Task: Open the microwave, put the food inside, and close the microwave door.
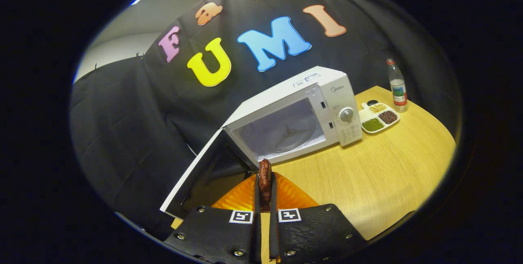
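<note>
The piece of food (265,180) is pinched upright between the closed fingers of the gripper (265,198), above an orange plate (241,196) near the table's (367,182) front edge. The microwave (294,121) is found straight ahead and slightly right, its door (204,174) swung open leftward, its cavity facing the fingers.

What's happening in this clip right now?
A hand-held gripper is shut on a brown piece of food, held above an orange plate on the wooden table. Just ahead, the white microwave stands with its door swung open and its cavity bare. The food is not yet inside. Beyond sit a divided snack tray and a bottle.
</note>
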The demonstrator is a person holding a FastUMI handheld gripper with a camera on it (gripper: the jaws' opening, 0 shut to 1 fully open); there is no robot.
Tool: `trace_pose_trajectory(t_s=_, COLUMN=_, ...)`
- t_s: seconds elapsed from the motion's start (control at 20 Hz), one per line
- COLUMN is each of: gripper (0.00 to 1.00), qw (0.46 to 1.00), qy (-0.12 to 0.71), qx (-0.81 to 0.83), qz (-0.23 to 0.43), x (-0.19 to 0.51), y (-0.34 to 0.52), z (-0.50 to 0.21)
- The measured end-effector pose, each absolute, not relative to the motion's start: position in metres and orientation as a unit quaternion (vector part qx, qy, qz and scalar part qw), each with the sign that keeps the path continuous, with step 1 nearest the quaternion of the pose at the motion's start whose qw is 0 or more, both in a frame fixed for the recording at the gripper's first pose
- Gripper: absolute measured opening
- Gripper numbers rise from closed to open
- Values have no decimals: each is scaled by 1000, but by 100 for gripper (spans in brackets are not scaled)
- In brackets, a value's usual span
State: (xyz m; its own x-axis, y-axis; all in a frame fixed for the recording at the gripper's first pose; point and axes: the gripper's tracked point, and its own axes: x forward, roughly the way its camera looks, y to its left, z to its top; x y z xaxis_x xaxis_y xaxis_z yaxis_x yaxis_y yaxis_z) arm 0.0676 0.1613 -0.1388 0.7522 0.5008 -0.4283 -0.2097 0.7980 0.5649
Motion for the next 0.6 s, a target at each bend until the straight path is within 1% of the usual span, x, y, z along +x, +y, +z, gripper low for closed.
trace_pose_trajectory(t_s=0.25, gripper=8, qw=897, qy=286, qx=262, qz=211, x=122, y=186, z=-148)
trace_pose_trajectory(t_s=0.6, gripper=8, qw=901, qy=287, qx=265, qz=189, x=196, y=197, z=-191)
